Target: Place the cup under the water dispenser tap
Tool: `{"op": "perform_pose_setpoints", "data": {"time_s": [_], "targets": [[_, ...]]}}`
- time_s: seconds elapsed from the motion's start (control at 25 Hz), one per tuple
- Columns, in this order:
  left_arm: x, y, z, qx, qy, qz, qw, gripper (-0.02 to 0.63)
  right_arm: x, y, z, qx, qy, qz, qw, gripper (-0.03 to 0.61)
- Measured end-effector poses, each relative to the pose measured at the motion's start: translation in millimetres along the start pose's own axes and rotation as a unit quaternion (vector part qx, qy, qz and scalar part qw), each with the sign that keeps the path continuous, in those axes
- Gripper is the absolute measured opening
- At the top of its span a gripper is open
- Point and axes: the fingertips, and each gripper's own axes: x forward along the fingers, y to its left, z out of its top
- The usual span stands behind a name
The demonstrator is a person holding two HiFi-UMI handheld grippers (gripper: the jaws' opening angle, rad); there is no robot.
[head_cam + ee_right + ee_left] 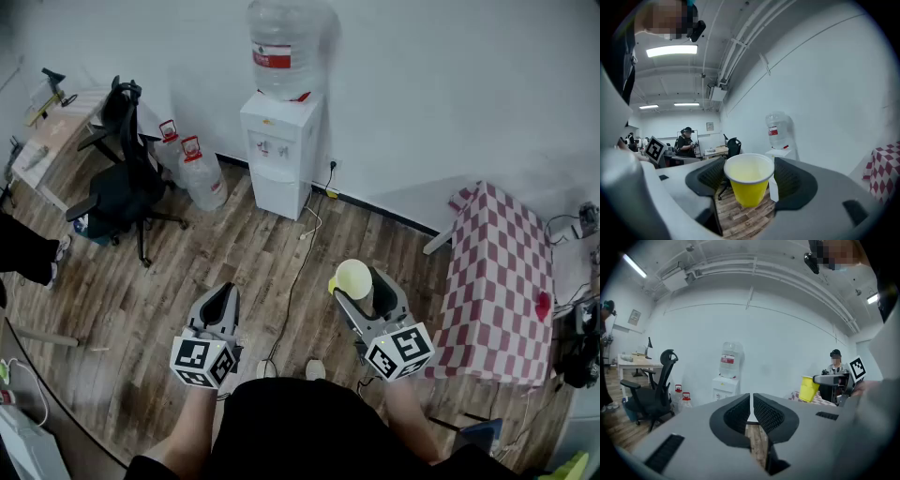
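Observation:
A yellow cup (353, 278) hangs in the air between the pads of my right gripper (362, 289), upright and empty, with wooden floor below it. In the right gripper view the cup (749, 180) fills the gap between both jaws of the right gripper (750, 174). The white water dispenser (281, 150), with a clear bottle on top, stands against the far wall, well ahead of both grippers. It also shows in the distance as the dispenser (780, 140) and the dispenser (725, 385). My left gripper (217, 302) is held beside the right one, with its jaws together on nothing.
A black office chair (122, 187) and two spare water bottles (192, 169) stand left of the dispenser. A red-checked table (497, 281) is at the right. A cable (295, 272) runs across the wooden floor. A desk (56, 141) is at the far left.

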Motion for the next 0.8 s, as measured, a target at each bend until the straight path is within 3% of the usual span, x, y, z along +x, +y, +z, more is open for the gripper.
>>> {"op": "perform_pose_setpoints", "data": {"time_s": [0.4, 0.8], "targets": [[5.8, -13.7, 1.3, 0.010, -0.001, 0.011, 0.9999, 0.020, -4.9, -11.2, -1.0, 0.001, 0.003, 0.011, 1.000, 0.340], [1.9, -41.3, -0.2, 0.005, -0.011, 0.041, 0.9991, 0.020, -20.6, -26.2, -4.7, 0.012, -0.002, 0.050, 0.999, 0.341]]}}
